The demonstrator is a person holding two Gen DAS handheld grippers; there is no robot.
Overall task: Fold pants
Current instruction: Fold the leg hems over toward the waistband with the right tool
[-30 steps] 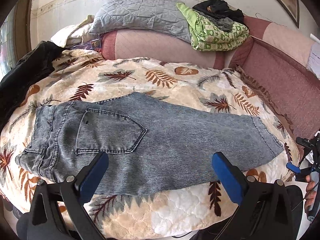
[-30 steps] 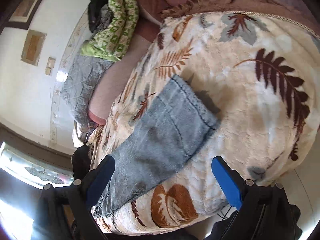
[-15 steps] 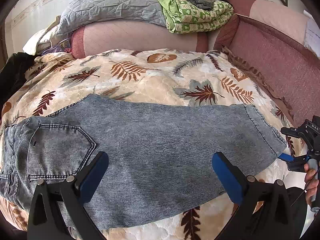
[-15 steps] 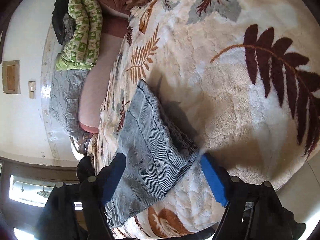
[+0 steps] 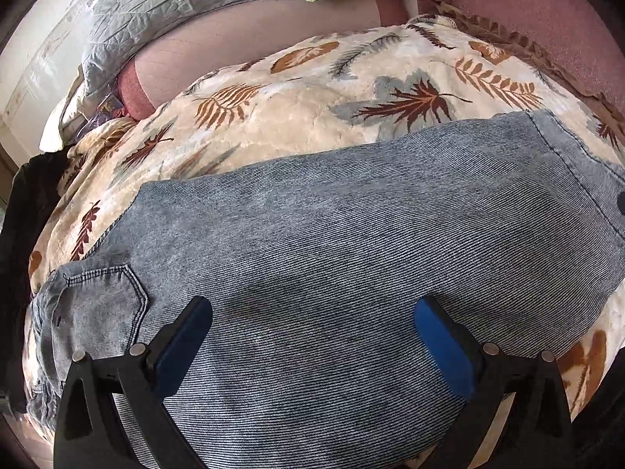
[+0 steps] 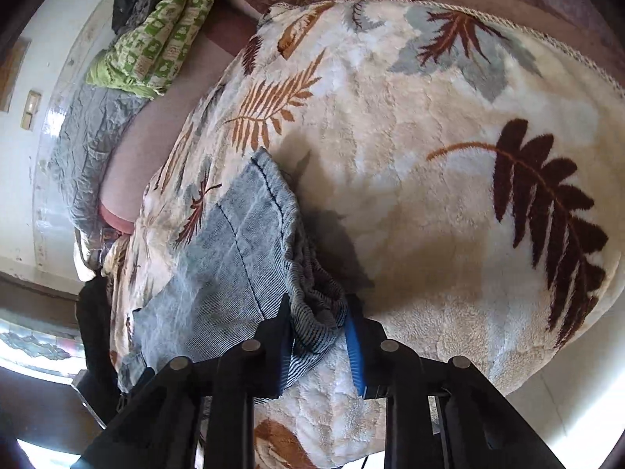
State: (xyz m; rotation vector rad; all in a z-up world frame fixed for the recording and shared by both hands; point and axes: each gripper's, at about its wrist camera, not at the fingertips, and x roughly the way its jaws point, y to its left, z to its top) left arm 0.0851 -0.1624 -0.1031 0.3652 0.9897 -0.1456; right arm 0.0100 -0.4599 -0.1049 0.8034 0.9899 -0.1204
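The grey-blue jeans lay spread flat on the leaf-patterned blanket that covered the bed, folded lengthwise with one back pocket facing up at the waist end. The left gripper hung low over the middle of the jeans, its blue-padded fingers spread wide with nothing between them; whether the tips touched the denim could not be told. At the hem end of the jeans, the right gripper was clenched on a bunched corner of the leg cuff, the fabric crumpled between its blue pads and lifted slightly off the blanket. Beyond the jeans, at the head of the bed, a pink bolster ran along the blanket's far edge, with a grey quilted pillow and a folded green patterned cover stacked on it.
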